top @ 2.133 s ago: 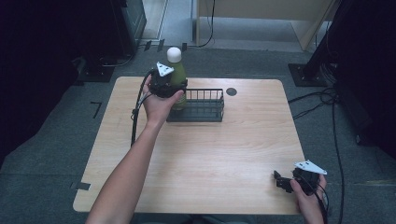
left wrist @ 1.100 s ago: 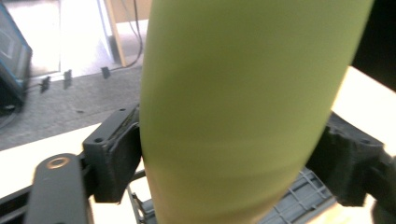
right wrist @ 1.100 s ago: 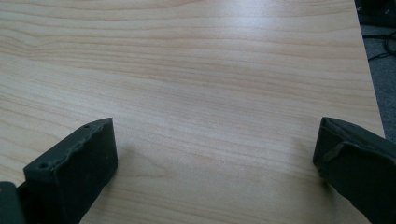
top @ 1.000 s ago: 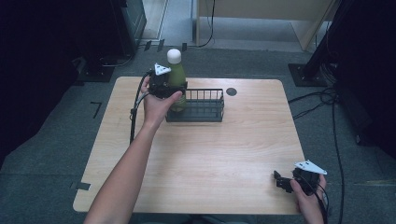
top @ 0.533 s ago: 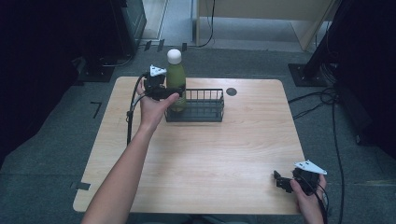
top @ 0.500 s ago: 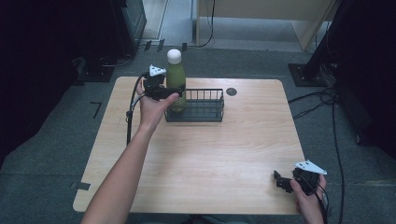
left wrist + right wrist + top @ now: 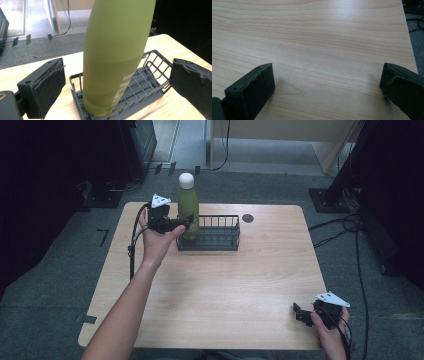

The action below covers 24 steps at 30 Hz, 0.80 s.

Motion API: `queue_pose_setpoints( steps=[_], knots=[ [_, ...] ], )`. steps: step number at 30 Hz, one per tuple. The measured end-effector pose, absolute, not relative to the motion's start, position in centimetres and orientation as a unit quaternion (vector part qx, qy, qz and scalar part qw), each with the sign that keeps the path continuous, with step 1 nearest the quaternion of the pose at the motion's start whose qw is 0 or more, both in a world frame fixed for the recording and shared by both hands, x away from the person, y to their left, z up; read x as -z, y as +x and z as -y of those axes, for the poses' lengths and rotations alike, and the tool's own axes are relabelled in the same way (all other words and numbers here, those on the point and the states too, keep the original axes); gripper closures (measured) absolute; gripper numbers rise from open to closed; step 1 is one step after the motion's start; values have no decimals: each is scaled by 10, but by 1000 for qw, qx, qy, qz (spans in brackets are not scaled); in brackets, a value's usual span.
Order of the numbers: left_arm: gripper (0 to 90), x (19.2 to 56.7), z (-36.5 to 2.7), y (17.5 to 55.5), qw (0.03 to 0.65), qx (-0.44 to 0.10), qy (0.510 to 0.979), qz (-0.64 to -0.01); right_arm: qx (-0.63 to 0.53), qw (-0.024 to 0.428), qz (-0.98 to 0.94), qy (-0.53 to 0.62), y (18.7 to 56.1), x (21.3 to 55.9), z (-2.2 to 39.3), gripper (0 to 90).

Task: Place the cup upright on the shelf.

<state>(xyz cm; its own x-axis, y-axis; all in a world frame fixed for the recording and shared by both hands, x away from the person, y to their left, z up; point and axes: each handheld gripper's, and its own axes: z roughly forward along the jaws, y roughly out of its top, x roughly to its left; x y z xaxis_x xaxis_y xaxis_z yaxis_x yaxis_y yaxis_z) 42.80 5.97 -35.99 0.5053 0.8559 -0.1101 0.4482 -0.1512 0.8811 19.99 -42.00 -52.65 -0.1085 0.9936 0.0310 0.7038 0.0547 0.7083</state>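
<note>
A green bottle (image 7: 189,210) with a white cap (image 7: 186,180) stands upright in the left end of a dark wire basket (image 7: 220,243) at the back of the wooden table (image 7: 225,290). My left gripper (image 7: 186,222) is open just left of the bottle. In the left gripper view the bottle (image 7: 112,62) rises between the two pads (image 7: 50,92), with a gap on each side, and its base rests on the basket (image 7: 150,75) floor. My right gripper (image 7: 296,312) rests open near the table's front right corner, with bare wood (image 7: 324,50) between its jaws.
A small black round mark (image 7: 247,218) lies on the table right of the basket. The left gripper's cable (image 7: 133,242) hangs over the table's left side. Dark equipment stands beyond the left edge, and cables (image 7: 345,225) lie on the floor at right.
My left gripper has let go of the bottle and drawn back a little to the left. The bottle stays upright in the basket. The right gripper has not moved.
</note>
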Motion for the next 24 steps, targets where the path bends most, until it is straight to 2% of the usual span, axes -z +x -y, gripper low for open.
queue_pose_setpoints(
  steps=[24],
  knots=[
    [10,382,-92,379,478,-212,726,-446,-295,246,-683,621,200,527,420,0]
  ],
)
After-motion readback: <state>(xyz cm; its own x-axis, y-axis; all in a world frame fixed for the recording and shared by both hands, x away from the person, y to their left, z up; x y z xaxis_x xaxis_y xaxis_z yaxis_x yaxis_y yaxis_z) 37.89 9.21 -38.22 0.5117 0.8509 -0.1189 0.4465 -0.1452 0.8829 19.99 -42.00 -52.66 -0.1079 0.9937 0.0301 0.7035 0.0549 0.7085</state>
